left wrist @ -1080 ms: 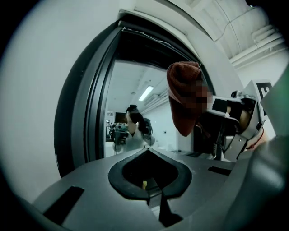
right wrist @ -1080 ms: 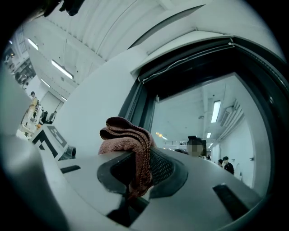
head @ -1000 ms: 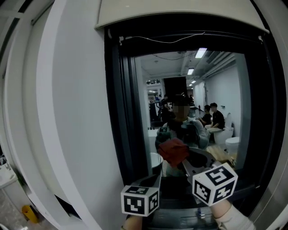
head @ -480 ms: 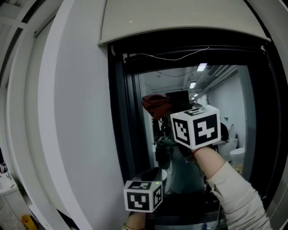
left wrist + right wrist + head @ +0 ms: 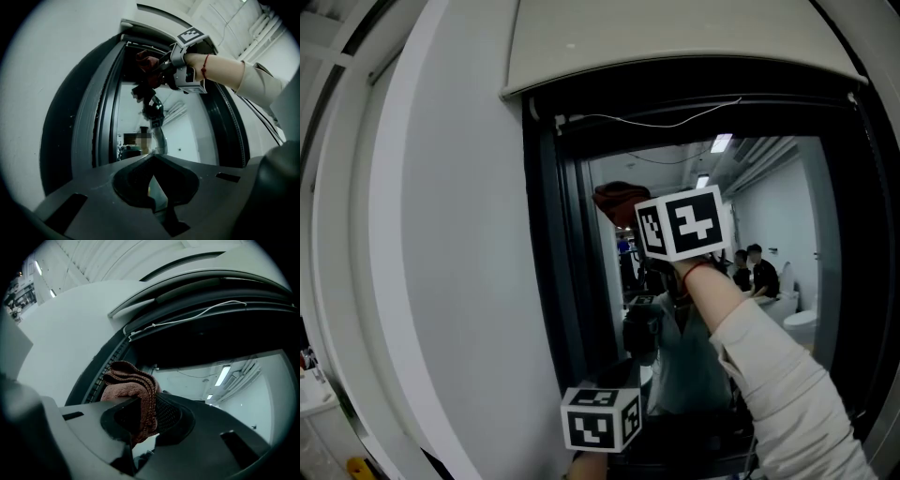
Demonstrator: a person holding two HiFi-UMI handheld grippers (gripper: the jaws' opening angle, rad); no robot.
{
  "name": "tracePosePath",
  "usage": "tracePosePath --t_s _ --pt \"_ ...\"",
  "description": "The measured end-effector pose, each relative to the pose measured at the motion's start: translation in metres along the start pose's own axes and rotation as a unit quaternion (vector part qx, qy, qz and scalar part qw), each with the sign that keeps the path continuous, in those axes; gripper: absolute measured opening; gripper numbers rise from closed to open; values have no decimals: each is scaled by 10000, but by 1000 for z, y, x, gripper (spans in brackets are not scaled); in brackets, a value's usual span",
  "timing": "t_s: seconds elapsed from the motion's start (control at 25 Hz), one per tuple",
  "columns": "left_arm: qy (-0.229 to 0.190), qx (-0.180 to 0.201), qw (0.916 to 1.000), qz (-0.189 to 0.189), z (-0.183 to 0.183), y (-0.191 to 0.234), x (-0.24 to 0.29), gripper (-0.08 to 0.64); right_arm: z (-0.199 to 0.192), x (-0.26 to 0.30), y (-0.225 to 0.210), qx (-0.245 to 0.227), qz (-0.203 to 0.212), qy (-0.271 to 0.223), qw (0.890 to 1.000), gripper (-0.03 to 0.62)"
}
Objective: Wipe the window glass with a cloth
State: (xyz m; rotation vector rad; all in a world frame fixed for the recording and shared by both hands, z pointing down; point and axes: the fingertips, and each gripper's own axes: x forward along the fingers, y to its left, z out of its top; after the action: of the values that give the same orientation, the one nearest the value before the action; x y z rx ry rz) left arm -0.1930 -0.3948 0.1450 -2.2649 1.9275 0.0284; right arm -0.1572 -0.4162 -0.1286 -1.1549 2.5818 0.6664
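White wall [image 5: 441,244] at far left, then the dark window frame [image 5: 551,281]; neither has changed. Left gripper [image 5: 153,159] stays low by the bottom of the frame, jaws brought together with nothing between them, and it has barely shifted over the last second. The change is all in the cloth [image 5: 617,199]. A second ago it sat low in the pane near bottom centre, half a second ago it was already up at the upper left, and now it is a touch higher and closer to the frame, just under the top edge of the opening. Right gripper [image 5: 151,405] has its jaws clamped on that reddish-brown cloth, folds bunched out past the tips, arm raised and reaching across the window glass [image 5: 787,206]. The left gripper view shows the cloth meeting its own reflection, so contact with the glass is likely, though not certain. Judgement: the cloth has been carried to the top corner to begin a stroke. Most of the pane to the right and below appears still to be covered.
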Motion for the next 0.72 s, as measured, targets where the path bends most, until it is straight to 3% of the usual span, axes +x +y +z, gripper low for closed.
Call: tracePosePath --t_s 0.36,0.72 --pt "42 8 9999 -95 -9 -1 9 3 -2 2 -12 -97 -133 -41 9999 51" --pt "73 -131 9997 -189 -29 -19 11 3 -15 -33 -63 -127 -448 43 9989 51"
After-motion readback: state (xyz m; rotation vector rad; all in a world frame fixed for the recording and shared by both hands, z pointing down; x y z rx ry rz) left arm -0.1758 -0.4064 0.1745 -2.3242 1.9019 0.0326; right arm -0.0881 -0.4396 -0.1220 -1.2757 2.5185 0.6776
